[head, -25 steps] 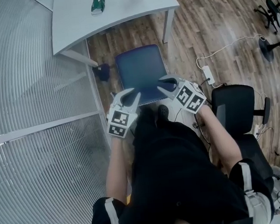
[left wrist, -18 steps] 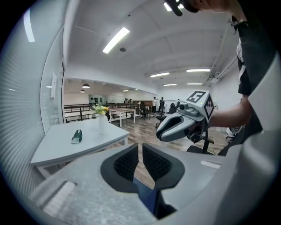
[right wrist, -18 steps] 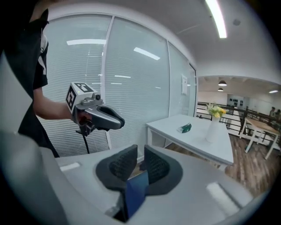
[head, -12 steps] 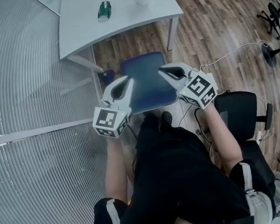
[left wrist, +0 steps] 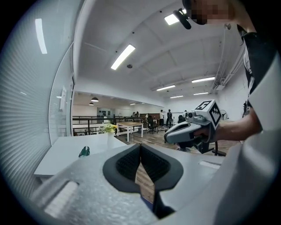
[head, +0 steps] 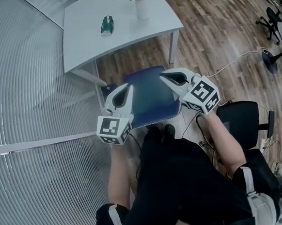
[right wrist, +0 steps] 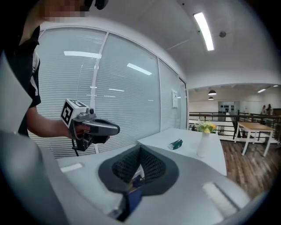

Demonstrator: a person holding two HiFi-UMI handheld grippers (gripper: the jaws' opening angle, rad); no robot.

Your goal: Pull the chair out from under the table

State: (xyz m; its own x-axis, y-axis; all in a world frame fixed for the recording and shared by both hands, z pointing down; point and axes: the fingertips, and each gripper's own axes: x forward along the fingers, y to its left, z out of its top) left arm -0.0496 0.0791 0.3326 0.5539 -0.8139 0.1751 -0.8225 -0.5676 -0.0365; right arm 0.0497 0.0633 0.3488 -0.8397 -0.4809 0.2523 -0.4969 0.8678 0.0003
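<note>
The chair (head: 149, 97) seat looks matt blue cloth. The table (head: 84, 39) top is smooth matt white; the floor (head: 218, 40) is wood plank with slight sheen.

Legs of the chair (head: 149, 92) unseen under its seat; far end of the table (head: 86, 36) past the top edge.

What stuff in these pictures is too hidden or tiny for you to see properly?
- Chair legs: head view, hidden beneath its blue seat.
- Green thing on the table: every view, too small to identify.
- Far-off people: left gripper view, too tiny.
</note>
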